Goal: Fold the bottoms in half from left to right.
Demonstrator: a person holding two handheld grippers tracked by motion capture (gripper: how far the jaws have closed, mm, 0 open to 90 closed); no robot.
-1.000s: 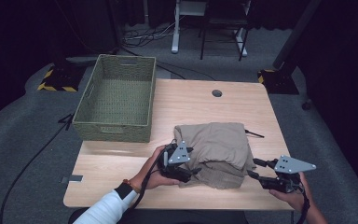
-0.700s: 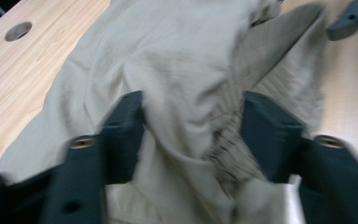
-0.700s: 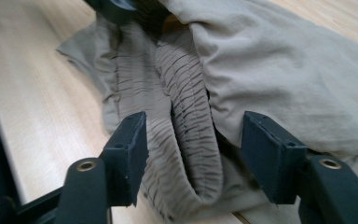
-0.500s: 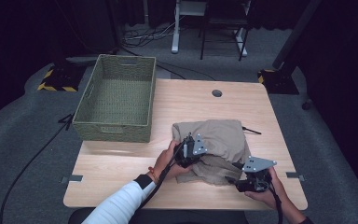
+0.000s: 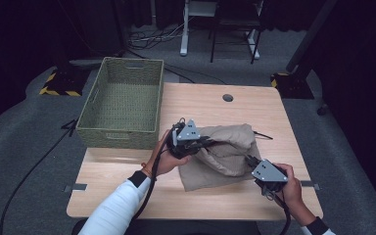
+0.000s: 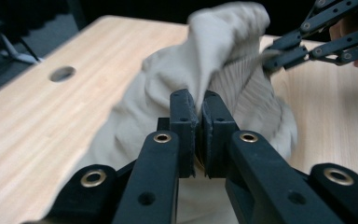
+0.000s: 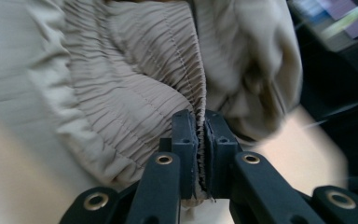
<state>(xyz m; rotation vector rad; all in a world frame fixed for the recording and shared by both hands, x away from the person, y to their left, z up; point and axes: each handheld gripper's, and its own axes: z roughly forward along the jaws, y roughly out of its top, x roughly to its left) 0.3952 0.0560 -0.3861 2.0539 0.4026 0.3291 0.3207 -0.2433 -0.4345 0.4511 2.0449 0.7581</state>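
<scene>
A beige cloth (image 5: 223, 154) lies bunched on the table (image 5: 127, 171), right of centre in the high view, between the two grippers. The left gripper (image 5: 203, 143) sits at the cloth's left edge; its jaws have just been closing and now pinch a fold of the cloth (image 6: 214, 70) tight. The right gripper (image 5: 250, 161), lower right of the frame, has also just been closing and clamps the gathered, ribbed hem (image 7: 186, 79). A woven basket (image 5: 122, 134) stands at the upper left, just beside the left gripper.
</scene>
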